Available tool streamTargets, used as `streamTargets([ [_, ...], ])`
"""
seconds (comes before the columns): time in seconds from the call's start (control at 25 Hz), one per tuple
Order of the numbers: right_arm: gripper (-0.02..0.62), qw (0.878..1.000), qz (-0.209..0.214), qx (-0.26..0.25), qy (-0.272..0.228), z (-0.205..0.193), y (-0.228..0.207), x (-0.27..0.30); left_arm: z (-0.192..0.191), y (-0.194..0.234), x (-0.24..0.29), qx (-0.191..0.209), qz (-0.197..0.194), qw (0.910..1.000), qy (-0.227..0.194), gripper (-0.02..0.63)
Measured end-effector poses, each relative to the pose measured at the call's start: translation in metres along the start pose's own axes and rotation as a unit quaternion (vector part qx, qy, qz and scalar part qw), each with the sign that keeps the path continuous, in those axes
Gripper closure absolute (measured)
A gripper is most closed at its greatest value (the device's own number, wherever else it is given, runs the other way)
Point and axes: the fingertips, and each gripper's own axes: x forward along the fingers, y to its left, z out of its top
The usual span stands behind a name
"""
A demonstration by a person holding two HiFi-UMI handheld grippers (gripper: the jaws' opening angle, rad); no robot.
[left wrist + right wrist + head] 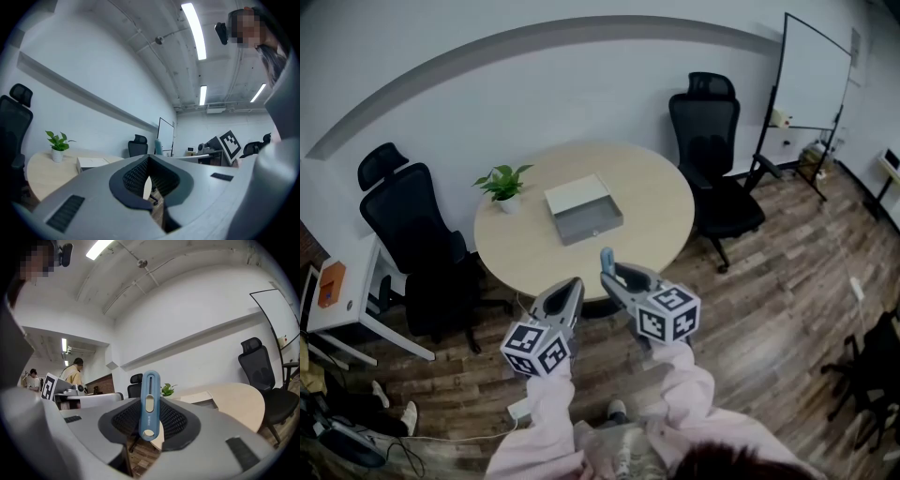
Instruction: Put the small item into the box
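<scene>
The right gripper (pixel 151 427) clamps a blue cutter (pixel 150 397) upright, short of the box (pixel 584 211), likely for dropping in. The left gripper (pixel 149 180) has its jaws closed, empty

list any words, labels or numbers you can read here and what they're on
Nothing can be quoted.
blue tool: a short line of print near its lower end, too small to read.
marker cubes: black-and-white square patterns only, no letters or numbers.
box and whiteboard: no print visible.
</scene>
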Motion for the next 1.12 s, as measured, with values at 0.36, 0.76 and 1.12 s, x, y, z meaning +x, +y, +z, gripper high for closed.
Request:
streamTargets([
  [0.36, 0.468, 1.0, -0.011, 0.005, 0.01, -0.005, -0.017, 0.03, -0.003, 0.031, 0.021, -0.008, -0.015, 0.9998, 0.004, 0.597],
  [0.76, 0.468, 0.999, -0.022, 0.01, 0.021, -0.013, -0.028, 0.052, -0.015, 0.055, 0.035, -0.021, -0.028, 0.9993, 0.016, 0.597],
  [1.12, 0.468, 0.999, -0.026, 0.022, 0.026, -0.017, -0.042, 0.071, -0.02, 0.073, 0.048, -0.027, -0.03, 0.9989, 0.024, 0.597],
])
